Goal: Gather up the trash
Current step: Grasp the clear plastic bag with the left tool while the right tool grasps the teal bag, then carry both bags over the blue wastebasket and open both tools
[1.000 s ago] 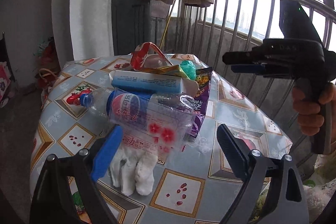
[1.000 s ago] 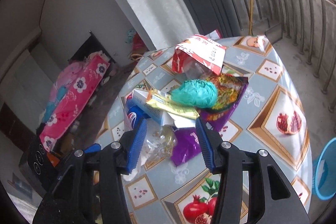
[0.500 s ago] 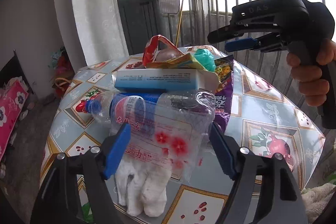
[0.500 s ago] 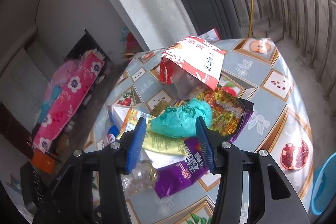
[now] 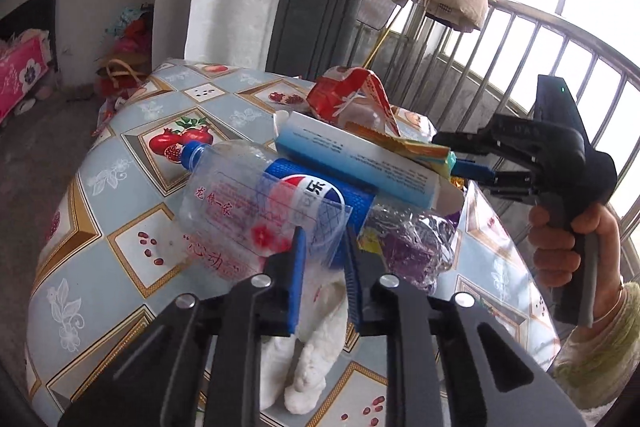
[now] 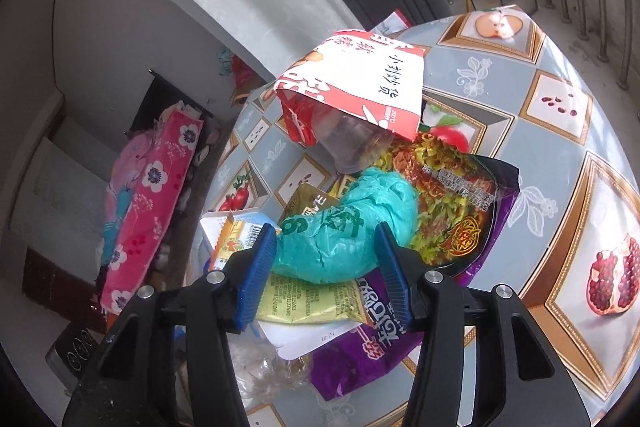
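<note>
My left gripper [image 5: 323, 273] is pinched narrow on the clear printed plastic bag [image 5: 256, 227] draped over the crushed blue-capped bottle [image 5: 224, 179] (bag edge between the pads). My right gripper [image 6: 324, 267] is spread, straddling the crumpled teal plastic bag [image 6: 348, 227] atop the pile on the fruit-patterned table [image 6: 560, 155].

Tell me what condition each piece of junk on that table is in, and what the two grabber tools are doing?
left gripper: closed on the clear plastic bag.
clear plastic bag: pinched at its edge, lying over the bottle.
Pepsi bottle: on its side, blue cap on.
blue box: resting on top of the bottle.
right gripper: open, straddling the teal bag.
teal bag: crumpled, atop the pile.
red carton: open, tipped over.
</note>
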Demonstrator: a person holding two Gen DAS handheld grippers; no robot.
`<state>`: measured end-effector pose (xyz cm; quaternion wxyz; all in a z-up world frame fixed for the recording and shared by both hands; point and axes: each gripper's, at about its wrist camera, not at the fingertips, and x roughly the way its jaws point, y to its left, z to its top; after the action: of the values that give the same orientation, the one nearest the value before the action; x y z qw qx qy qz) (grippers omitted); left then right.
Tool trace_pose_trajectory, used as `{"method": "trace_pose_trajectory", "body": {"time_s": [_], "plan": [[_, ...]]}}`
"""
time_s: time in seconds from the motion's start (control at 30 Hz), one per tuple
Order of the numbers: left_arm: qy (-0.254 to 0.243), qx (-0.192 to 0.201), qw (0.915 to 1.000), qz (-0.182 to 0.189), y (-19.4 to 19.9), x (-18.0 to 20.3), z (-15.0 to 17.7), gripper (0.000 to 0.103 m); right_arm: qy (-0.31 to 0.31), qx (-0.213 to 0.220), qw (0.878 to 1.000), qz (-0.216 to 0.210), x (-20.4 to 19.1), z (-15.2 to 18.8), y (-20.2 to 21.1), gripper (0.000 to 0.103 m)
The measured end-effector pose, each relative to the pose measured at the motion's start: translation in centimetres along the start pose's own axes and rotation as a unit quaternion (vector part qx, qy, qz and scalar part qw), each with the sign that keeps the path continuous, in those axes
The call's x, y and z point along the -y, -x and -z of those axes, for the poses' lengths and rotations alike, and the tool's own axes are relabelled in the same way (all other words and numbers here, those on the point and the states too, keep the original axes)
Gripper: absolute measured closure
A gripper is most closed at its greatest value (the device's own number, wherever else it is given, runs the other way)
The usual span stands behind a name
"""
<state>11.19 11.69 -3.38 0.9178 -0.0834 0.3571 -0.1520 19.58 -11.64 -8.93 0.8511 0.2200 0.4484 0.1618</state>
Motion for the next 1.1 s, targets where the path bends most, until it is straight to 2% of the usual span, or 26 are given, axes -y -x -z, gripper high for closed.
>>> {"method": "trace_pose_trajectory", "body": {"time_s": [0.1, 0.23, 0.5, 0.73, 0.9, 1.0, 1.1], "plan": [[0.019, 0.011, 0.9998, 0.001, 0.7, -1.0, -0.7, 0.099, -0.009, -0.001, 1.0, -0.001, 0.2, 0.1, 0.0, 0.063], [0.032, 0.026, 0.9991, -0.001, 1.6, -1.9, -1.4, 0.103, -0.019, 0.003, 1.0, -0.013, 0.5, 0.3, 0.3, 0.072], [0.044, 0.063, 0.997, 0.011, 4.8, -2.7, -2.0, 0.103, -0.03, 0.033, 0.998, -0.044, 0.4, 0.6, 3.2, 0.078], [0.013, 0.101, 0.9946, 0.024, 8.9, -1.0, -3.1, 0.103, -0.045, 0.072, 0.993, -0.086, 1.0, 1.3, 7.3, 0.079], [-0.044, 0.125, 0.9887, 0.07, 11.6, 2.9, -5.1, 0.103, -0.062, 0.118, 0.984, -0.115, 2.3, 2.5, 12.3, 0.079], [-0.084, 0.128, 0.9801, 0.126, 11.9, 6.5, -6.7, 0.103, -0.081, 0.162, 0.977, -0.112, 4.4, 3.8, 16.4, 0.079], [-0.124, 0.111, 0.9658, 0.199, 10.8, 11.1, -8.0, 0.103, -0.108, 0.215, 0.967, -0.086, 7.3, 5.7, 21.1, 0.079]]}}
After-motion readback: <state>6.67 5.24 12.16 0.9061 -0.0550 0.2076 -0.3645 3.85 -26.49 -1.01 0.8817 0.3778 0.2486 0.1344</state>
